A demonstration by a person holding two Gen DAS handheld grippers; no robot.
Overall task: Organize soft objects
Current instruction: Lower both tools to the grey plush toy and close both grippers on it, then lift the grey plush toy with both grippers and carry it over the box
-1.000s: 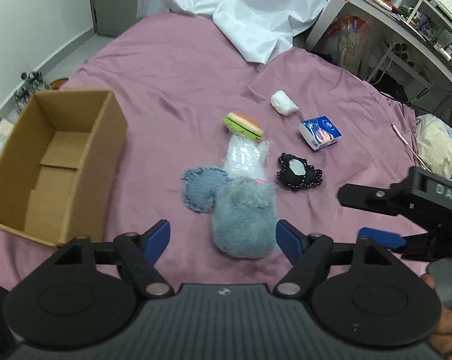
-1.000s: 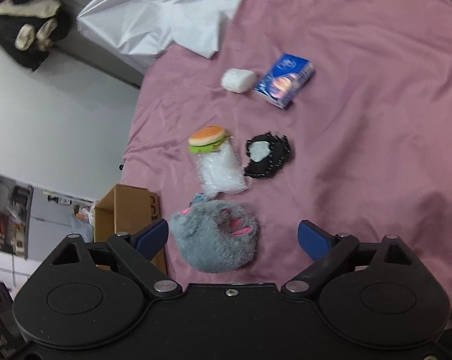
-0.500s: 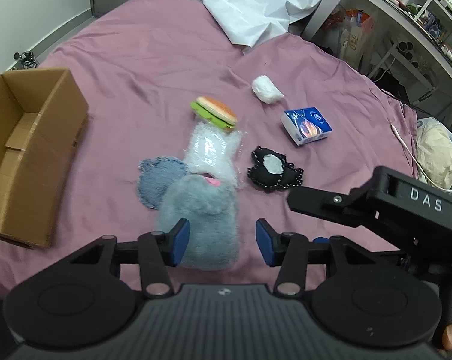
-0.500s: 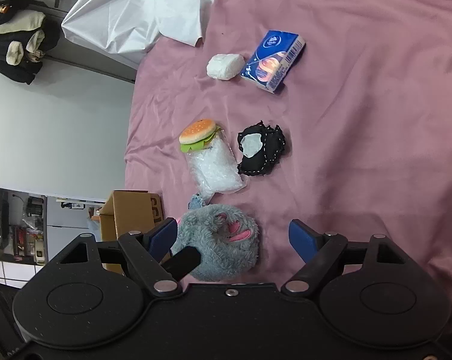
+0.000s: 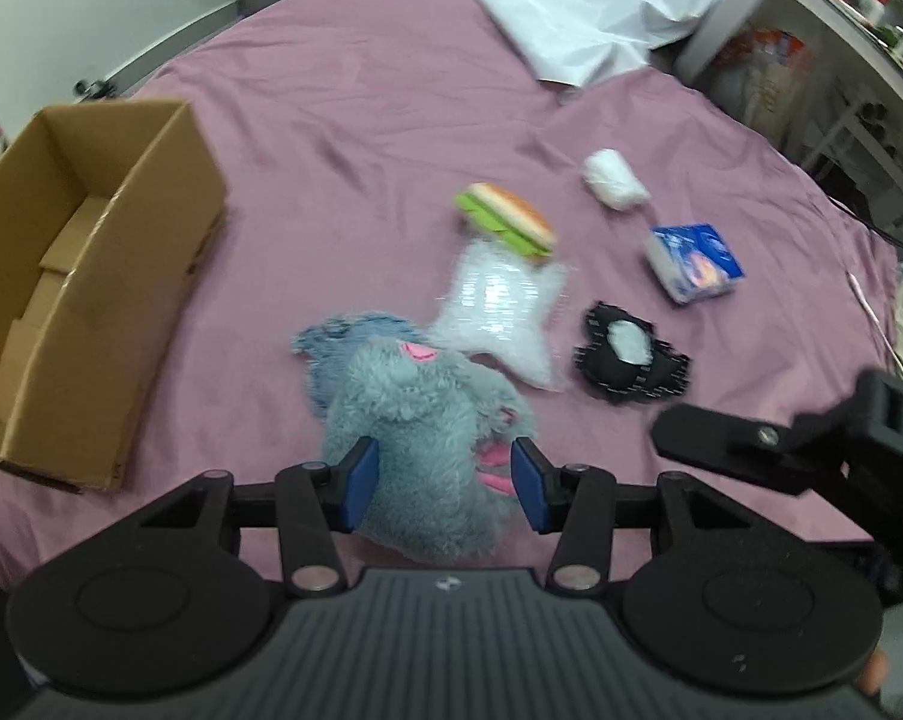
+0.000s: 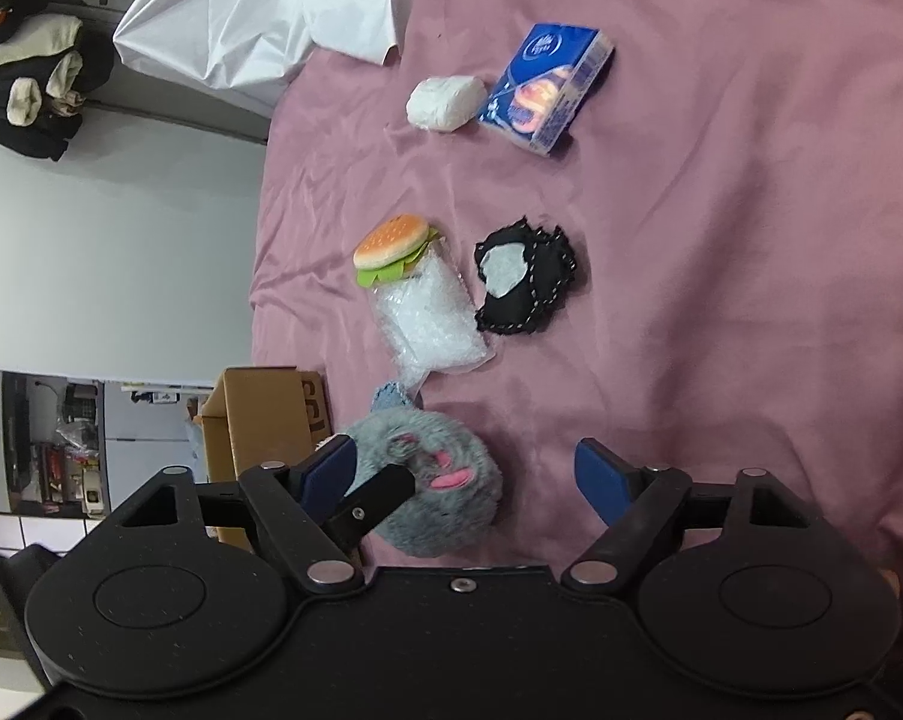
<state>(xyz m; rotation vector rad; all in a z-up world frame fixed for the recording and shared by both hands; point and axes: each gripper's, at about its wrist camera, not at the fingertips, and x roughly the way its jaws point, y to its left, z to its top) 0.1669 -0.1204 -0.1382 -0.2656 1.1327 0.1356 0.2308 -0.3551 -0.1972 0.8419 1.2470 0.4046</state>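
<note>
My left gripper (image 5: 445, 483) is shut on a fluffy grey plush toy (image 5: 427, 426) with pink patches and holds it just above the purple bedsheet (image 5: 361, 90); the toy also shows in the right wrist view (image 6: 433, 498). My right gripper (image 6: 469, 480) is open and empty over the sheet, just right of the toy. An open cardboard box (image 5: 73, 276) stands at the left. A burger toy (image 5: 505, 222), a bubble-wrap bag (image 5: 499, 312), a black fabric piece (image 5: 625, 354), a blue fuzzy piece (image 5: 331, 348), a white bundle (image 5: 613, 186) and a blue tissue pack (image 5: 691, 264) lie on the sheet.
A white sheet (image 5: 589, 6) is bunched at the far side of the bed. A desk with shelves (image 5: 841, 60) stands off the bed's right edge. In the right wrist view dark clothes (image 6: 31, 78) hang by a wall.
My left gripper closed on the grey plush toy and lifted it a little, swinging left so the box looms larger. My right gripper stayed open and drifted slightly.
</note>
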